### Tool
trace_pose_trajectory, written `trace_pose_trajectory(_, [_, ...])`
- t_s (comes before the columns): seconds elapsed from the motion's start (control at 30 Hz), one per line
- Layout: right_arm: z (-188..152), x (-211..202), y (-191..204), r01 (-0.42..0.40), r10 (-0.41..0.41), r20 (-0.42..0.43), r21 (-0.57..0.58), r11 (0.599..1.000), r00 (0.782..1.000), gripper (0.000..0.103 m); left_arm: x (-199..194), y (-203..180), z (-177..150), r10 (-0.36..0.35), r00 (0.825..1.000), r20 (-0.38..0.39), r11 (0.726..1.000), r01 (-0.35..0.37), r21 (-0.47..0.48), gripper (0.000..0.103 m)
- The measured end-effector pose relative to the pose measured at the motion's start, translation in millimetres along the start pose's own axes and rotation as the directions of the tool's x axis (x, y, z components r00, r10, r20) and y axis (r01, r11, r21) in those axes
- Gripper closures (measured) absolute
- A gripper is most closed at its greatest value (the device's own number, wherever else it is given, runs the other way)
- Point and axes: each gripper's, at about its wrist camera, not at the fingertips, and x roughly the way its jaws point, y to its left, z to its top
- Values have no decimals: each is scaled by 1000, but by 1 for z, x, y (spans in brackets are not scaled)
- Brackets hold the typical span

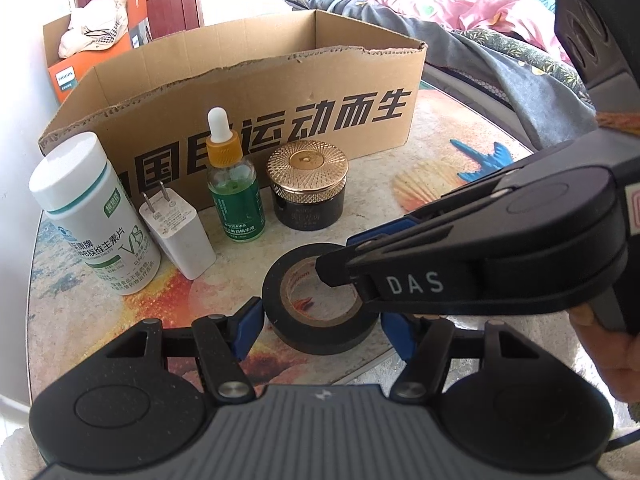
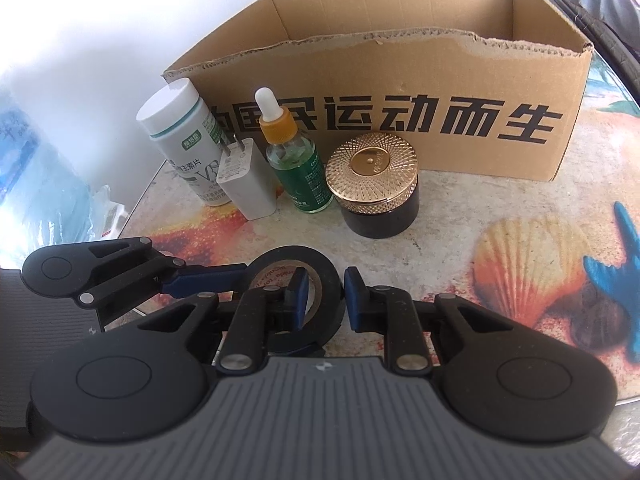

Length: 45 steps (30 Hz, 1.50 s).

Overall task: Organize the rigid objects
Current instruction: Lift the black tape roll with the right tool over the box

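A black tape roll (image 1: 320,320) (image 2: 316,268) lies flat on the table. My left gripper (image 1: 320,330) is open with a blue pad on each side of the roll. My right gripper (image 2: 326,300) (image 1: 340,268) straddles the roll's right wall, one pad inside the hole and one outside; the pads look close to the wall, contact unclear. Behind stand a white vitamin bottle (image 1: 92,216) (image 2: 184,140), a white charger plug (image 1: 176,232) (image 2: 244,176), a green dropper bottle (image 1: 234,184) (image 2: 296,160) and a gold-lidded dark jar (image 1: 308,188) (image 2: 376,184).
An open cardboard box (image 1: 256,92) (image 2: 400,80) stands behind the row. An orange Philips box (image 1: 68,76) sits at far left. Bedding (image 1: 460,12) lies at right. The round table (image 2: 520,208) carries a shell-and-starfish print.
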Motion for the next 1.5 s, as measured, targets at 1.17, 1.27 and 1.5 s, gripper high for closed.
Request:
trace_pose_trajectory(1.17, [77,-103,72,83,-9,314,-223,971,949,84,-111,19,64,123,944,306,990,-140,35,38])
trace_pose_trajectory(1.27, [104,-104,70,75,4,321,-233,970,947,84,-113,31,87,120,942,312,990,-135,28,38])
trace_pose_trajectory(1.5, [166,-91,56,40,32,293,-239,970,956,84,-97,56,139,130,952,278,989,-144,29,38])
